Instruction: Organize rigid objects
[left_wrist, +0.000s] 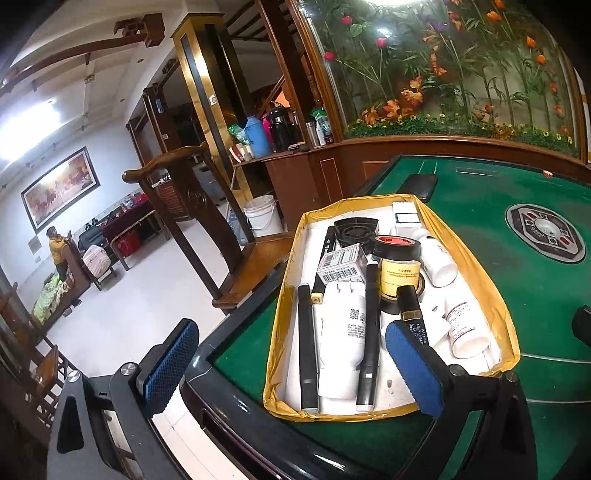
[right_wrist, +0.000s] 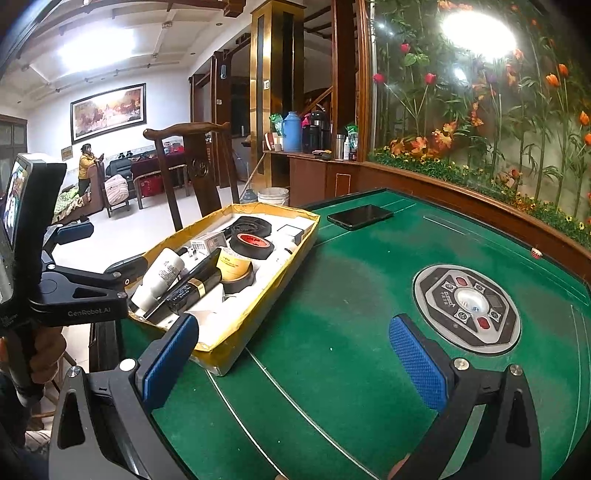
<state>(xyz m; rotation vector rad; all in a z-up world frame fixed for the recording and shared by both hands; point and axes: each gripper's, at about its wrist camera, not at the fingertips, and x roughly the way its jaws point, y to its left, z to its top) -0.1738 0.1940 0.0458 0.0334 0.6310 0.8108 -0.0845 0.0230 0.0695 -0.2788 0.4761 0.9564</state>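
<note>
A shallow cardboard tray (left_wrist: 284, 295) (right_wrist: 258, 299) edged in yellow tape lies on the green table, packed with rigid items: black markers (left_wrist: 307, 347), white bottles (left_wrist: 341, 339) (right_wrist: 159, 275), a black tape roll (left_wrist: 397, 245) (right_wrist: 252, 243), a yellow-labelled roll (left_wrist: 399, 273), a barcoded box (left_wrist: 340, 264). My left gripper (left_wrist: 291, 354) hovers open at the tray's near end, one pad over the table's rim, the other above the tray; nothing is held. My right gripper (right_wrist: 295, 350) stands open over bare felt beside the tray, empty.
A dark phone (right_wrist: 360, 216) (left_wrist: 417, 186) lies on the felt beyond the tray. The table's round control hub (right_wrist: 467, 308) (left_wrist: 545, 232) sits to the right. A carved wooden chair (right_wrist: 197, 166) stands off the table's left edge, with a white bucket (left_wrist: 262, 218) behind.
</note>
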